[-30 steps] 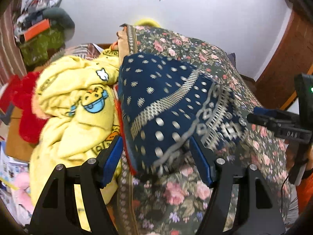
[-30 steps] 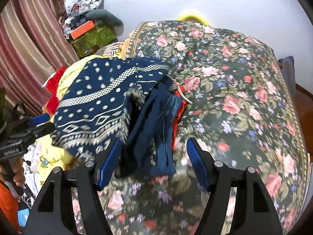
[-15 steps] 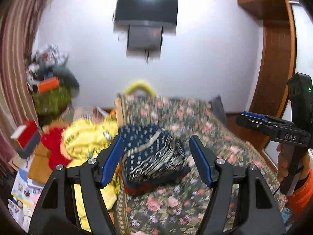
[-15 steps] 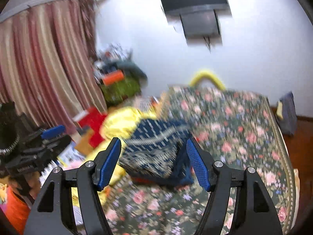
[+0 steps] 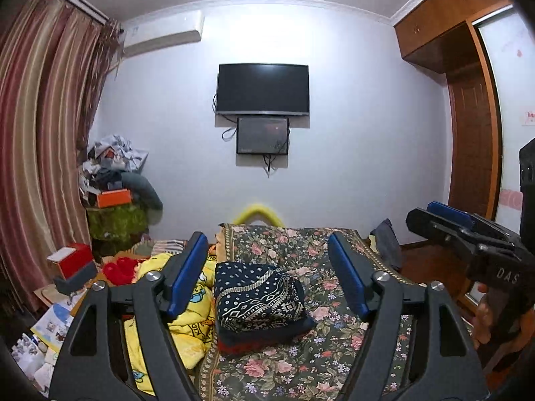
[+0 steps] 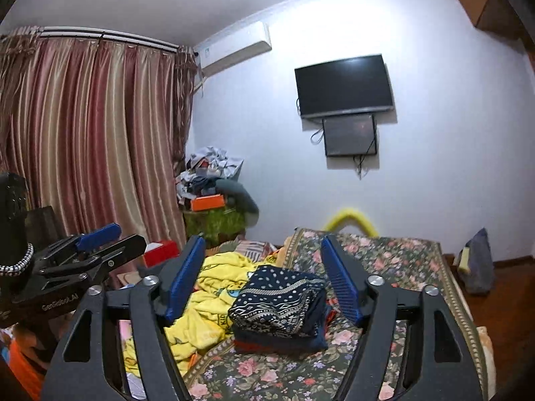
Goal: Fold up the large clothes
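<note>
Both grippers have pulled back and up from the folded clothes | left wrist: left gripper point(image 5: 271, 275) wide, empty; navy patterned stack point(image 5: 259, 300) on floral bed point(image 5: 334, 267), beside yellow blanket point(image 5: 190, 327) | right wrist: right gripper point(image 6: 264, 277) wide, empty, stack point(image 6: 281, 300) well apart.

A pale wall point(image 5: 351, 133) is seen straight ahead, with a dark television point(image 5: 262, 88) mounted on it and a smaller dark panel point(image 5: 262, 135) hung just beneath, cables dangling. An air conditioner point(image 5: 164, 35) is fixed high near the corner. Striped reddish curtains point(image 6: 90, 133) are drawn along the left side. A wooden wardrobe point(image 5: 468, 100) is set against the right. A cluttered pile point(image 5: 117, 183) is stacked in the corner, and a floral bedspread point(image 5: 301, 367) is spread below.
</note>
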{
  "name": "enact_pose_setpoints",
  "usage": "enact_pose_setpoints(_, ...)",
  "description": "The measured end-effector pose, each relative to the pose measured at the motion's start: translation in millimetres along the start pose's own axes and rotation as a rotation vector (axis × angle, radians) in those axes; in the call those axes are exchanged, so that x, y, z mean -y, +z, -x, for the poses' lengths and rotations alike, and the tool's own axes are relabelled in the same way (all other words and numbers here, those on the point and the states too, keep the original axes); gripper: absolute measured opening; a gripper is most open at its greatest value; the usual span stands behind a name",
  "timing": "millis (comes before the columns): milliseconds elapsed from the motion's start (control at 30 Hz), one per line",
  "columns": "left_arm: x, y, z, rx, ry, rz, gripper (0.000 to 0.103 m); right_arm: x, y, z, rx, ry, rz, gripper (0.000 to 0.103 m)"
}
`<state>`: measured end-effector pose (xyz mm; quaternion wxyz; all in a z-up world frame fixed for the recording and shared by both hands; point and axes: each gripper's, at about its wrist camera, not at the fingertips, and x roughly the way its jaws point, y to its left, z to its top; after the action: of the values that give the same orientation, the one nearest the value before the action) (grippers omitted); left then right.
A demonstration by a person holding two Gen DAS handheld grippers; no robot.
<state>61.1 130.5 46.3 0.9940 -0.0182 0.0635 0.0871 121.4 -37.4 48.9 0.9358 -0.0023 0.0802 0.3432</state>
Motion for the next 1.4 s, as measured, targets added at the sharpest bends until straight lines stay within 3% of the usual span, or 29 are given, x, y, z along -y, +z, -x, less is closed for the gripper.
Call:
enact_pose_setpoints(100,3.0,-3.8,7.1,0.012,0.005,0.008,0.094,-5.0,-2.1,3.4,0.028,-0.033,0.025,0.085)
enact_pose_setpoints(167,4.6,-6.0,8.2,0.017,0.010,0.012,0.096,-5.9,-2.1,3.7,0.030,-0.054,0.037,0.090)
enact_pose_setpoints(233,6.5,-8.4,11.0,0.019,0.025,0.003,0.100,-6.5,-1.8,3.6,0.037,-0.069,0.040,0.103)
enact_pose_setpoints(633,-2.5,-20.9,4.6,-0.019,0.045,0.061,0.102,-1.5,-11.1,6.9,0.010,-0.098,0.024,0.103)
enact_pose_setpoints(1400,-5.0,-26.8,-1.1,-0.038,0.035,0.068,0.102,-2.0,-14.2,10.6,-0.035,-0.087,0.017,0.103)
